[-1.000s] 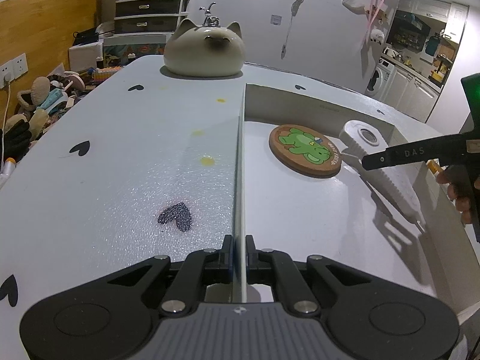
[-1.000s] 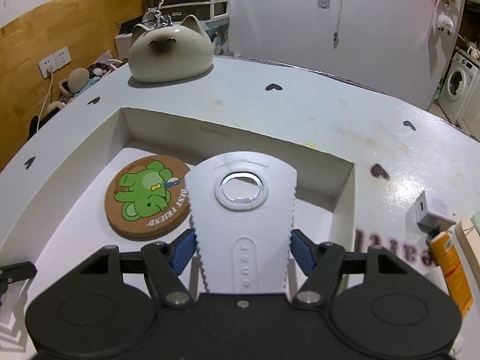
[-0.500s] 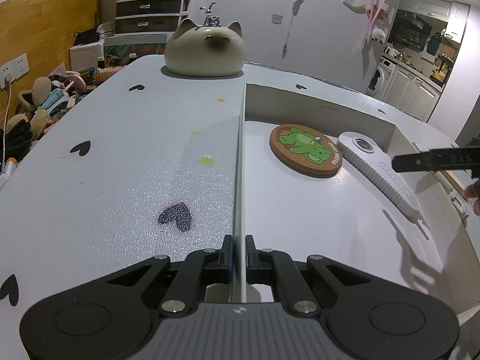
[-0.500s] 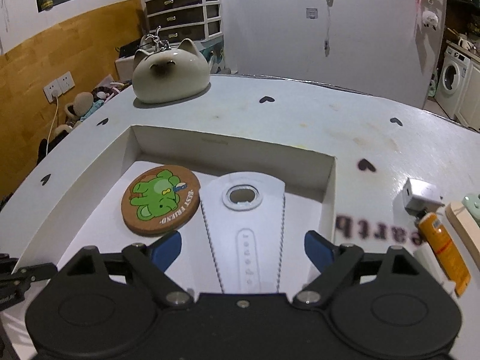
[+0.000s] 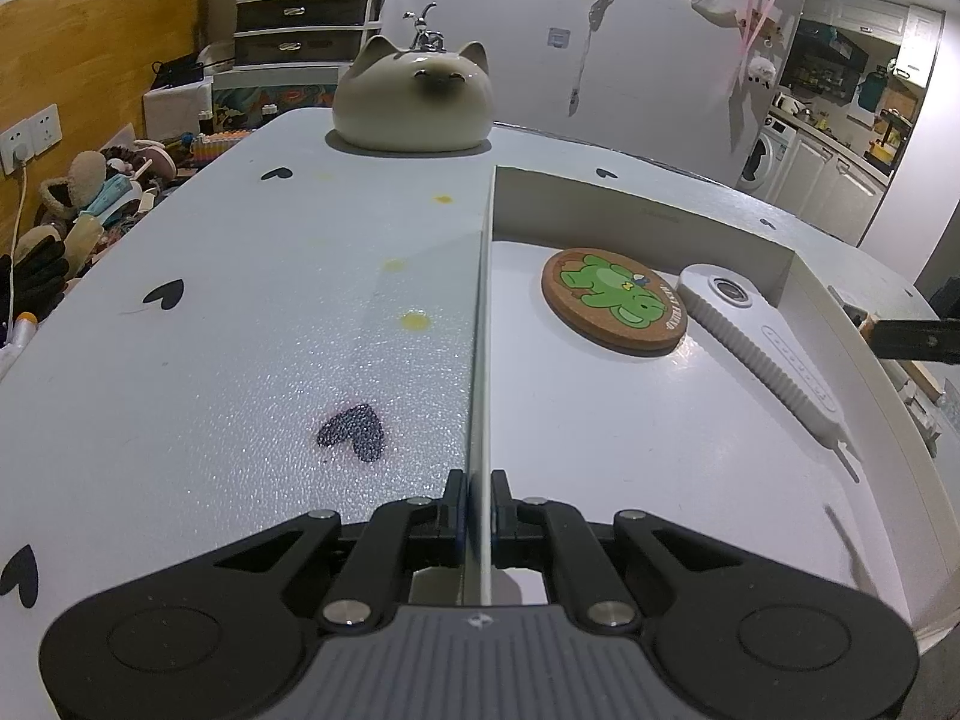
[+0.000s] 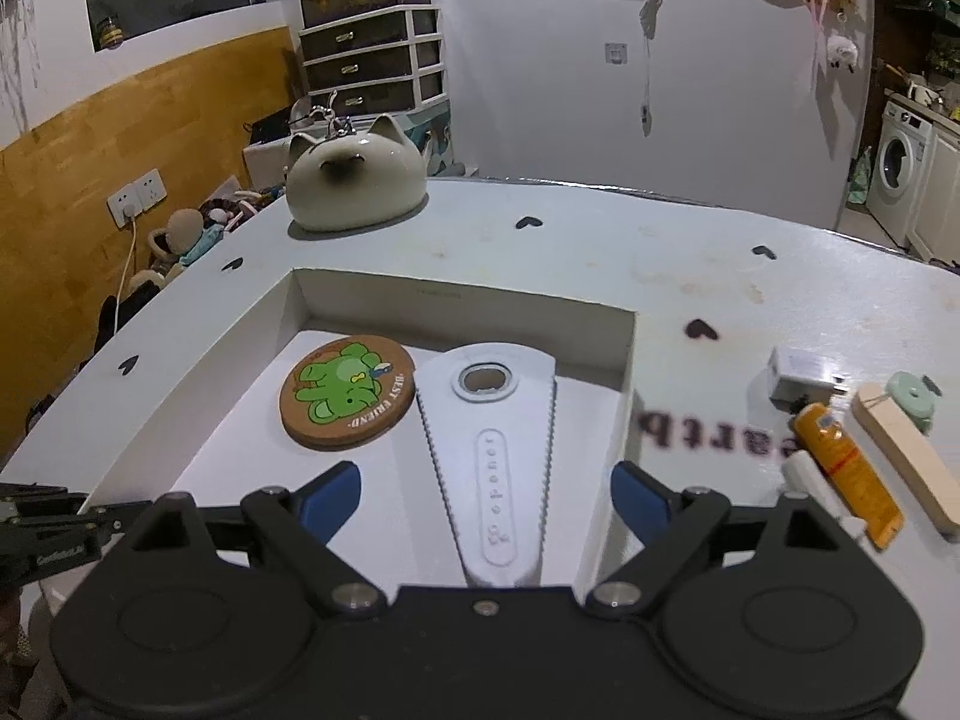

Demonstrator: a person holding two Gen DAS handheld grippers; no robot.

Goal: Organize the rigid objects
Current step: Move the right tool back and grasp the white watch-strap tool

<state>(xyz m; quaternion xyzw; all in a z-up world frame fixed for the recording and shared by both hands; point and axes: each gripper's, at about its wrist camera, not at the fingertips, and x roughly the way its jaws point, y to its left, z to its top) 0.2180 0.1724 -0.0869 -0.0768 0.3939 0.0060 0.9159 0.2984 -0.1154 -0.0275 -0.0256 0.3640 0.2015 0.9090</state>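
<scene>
A white shallow box (image 5: pixel 600 444) (image 6: pixel 462 306) lies on the table. Inside it lie a round cork coaster with a green cartoon (image 5: pixel 615 299) (image 6: pixel 348 393) and a white serrated opener (image 5: pixel 762 348) (image 6: pixel 492 456), side by side. My left gripper (image 5: pixel 478 501) is shut on the box's left wall (image 5: pixel 480 360). My right gripper (image 6: pixel 486 498) is open and empty, raised above the near end of the opener; one of its fingers (image 5: pixel 912 339) shows at the right edge of the left wrist view.
A cat-shaped ceramic pot (image 5: pixel 414 102) (image 6: pixel 354 189) stands at the table's far side. Right of the box lie a small white adapter (image 6: pixel 801 375), an orange tube (image 6: pixel 840 468), a wooden stick (image 6: pixel 906 462) and a green round piece (image 6: pixel 915 393). Clutter lies on the floor at left.
My right gripper opened, let go of the opener inside the box beside the coaster, and drew back and up. The left gripper has stayed shut on the box wall.
</scene>
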